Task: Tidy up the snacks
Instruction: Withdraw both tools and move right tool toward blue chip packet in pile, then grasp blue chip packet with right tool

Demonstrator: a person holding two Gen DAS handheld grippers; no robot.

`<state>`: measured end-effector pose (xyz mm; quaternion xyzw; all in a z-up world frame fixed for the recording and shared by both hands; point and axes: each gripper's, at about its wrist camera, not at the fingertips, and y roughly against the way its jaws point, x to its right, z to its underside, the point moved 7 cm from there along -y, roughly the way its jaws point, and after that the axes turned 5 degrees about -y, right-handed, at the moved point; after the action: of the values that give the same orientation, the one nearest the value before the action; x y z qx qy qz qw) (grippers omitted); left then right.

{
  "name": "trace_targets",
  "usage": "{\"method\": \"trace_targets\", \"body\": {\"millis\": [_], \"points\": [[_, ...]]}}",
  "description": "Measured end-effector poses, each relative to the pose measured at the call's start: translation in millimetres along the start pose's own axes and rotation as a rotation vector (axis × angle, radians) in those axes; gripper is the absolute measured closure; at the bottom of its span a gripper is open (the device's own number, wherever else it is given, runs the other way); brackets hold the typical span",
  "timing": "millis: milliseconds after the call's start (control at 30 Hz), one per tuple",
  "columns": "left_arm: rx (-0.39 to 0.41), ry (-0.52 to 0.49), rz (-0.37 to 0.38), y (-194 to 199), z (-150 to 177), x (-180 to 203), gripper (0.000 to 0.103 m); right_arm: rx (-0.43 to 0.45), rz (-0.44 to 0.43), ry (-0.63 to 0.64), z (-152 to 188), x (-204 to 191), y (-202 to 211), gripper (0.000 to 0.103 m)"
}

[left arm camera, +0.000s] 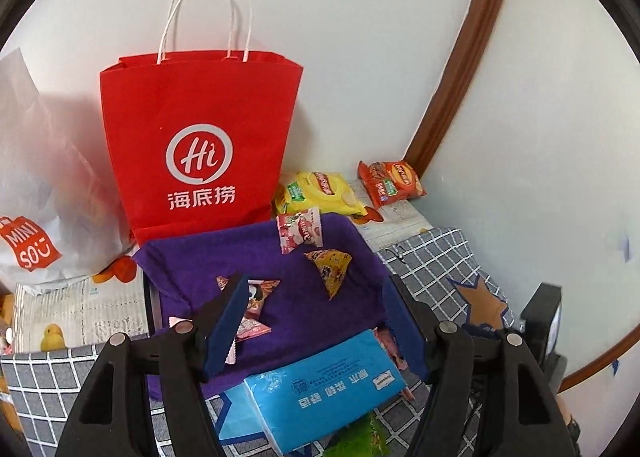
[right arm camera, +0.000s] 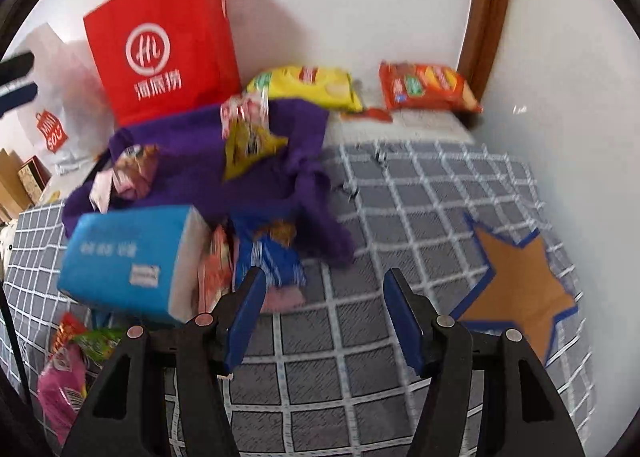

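Observation:
A purple cloth bin [left arm camera: 288, 313] sits on the checked cover and holds several small snack packets, among them a red-white one [left arm camera: 300, 233] and a yellow triangular one [left arm camera: 330, 271]. A blue tissue pack [left arm camera: 324, 389] lies at its near edge. My left gripper [left arm camera: 316, 317] is open and empty over the bin. In the right wrist view the bin [right arm camera: 192, 173] and tissue pack [right arm camera: 124, 261] are at left, with a blue snack packet [right arm camera: 272, 257] beside them. My right gripper [right arm camera: 324, 321] is open and empty above the cover.
A red paper bag [left arm camera: 196, 137] and a white plastic bag [left arm camera: 44, 193] stand against the wall. Yellow [left arm camera: 320, 193] and orange [left arm camera: 390, 183] chip bags lie behind the bin. More snack packets [right arm camera: 68, 361] lie at the lower left. A star patch [right arm camera: 520, 289] marks the cover.

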<state>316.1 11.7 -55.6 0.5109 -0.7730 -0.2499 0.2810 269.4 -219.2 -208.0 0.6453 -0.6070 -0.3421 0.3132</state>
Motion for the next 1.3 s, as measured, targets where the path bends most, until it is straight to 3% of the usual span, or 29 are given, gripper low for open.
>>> {"method": "trace_targets", "body": {"millis": [333, 867, 1300], "points": [[-0.028, 0.0, -0.003, -6.0, 3.4, -3.4, 0.033, -0.046, 0.043, 0.095, 14.6, -11.7, -38.4, 0.042], [-0.049, -0.018, -0.011, -12.7, 6.3, -5.1, 0.032, -0.012, -0.09, 0.043, 2.0, -20.4, -44.0, 0.039], [-0.064, 0.001, -0.007, -14.5, 6.8, -8.8, 0.032, -0.021, -0.135, 0.024, -4.1, -29.8, -58.0, 0.03]]}}
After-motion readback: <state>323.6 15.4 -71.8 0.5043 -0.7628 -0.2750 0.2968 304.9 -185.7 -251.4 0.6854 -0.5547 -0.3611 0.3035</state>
